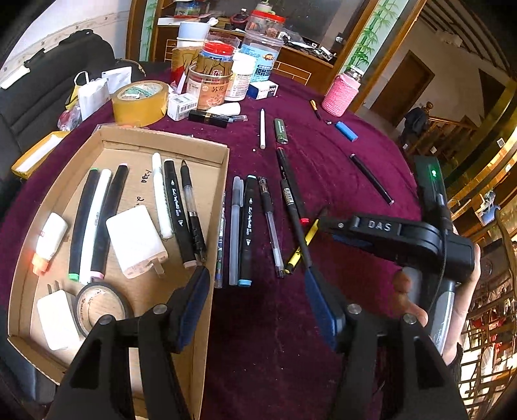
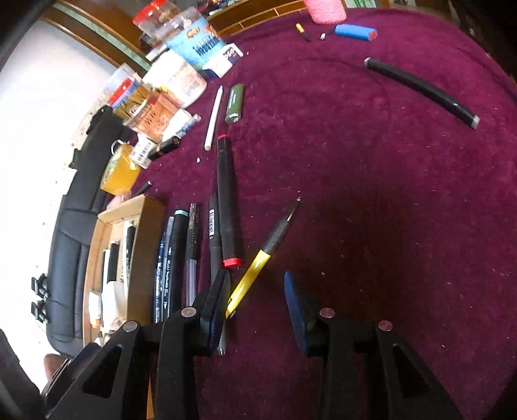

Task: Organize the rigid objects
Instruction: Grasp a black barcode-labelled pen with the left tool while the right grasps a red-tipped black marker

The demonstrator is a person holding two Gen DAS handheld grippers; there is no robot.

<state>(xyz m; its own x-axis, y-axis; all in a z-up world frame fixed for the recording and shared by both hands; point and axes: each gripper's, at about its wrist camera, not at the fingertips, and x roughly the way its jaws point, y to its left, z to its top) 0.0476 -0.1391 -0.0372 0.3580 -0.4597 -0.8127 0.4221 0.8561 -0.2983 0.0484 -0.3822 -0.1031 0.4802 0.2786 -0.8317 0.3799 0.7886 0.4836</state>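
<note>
Maroon cloth covers the table [image 2: 371, 168], where both tongs, left [image 1: 257, 290] and right [image 2: 257, 290], stand apart, the right over a yellow pen [image 2: 255, 265] lying right of the cardboard tray [image 1: 206, 152].

Lower end of yellow pen [image 2: 255, 263] hidden behind left pad of right gripper [image 2: 255, 307]; in left wrist view, mid-barrel crossed by a black pen [image 1: 295, 223]. Near corner of cardboard tray [image 1: 206, 226] covered by left gripper [image 1: 257, 303] linkage. Tape roll [image 1: 103, 302] and white charger [image 1: 58, 318] partly behind same finger. Tray mostly cut to a sliver in right wrist view, contents unreadable. Jar labels [image 1: 258, 69] too blurred to read. Pink cup [image 2: 324, 9] cropped by top edge.
</note>
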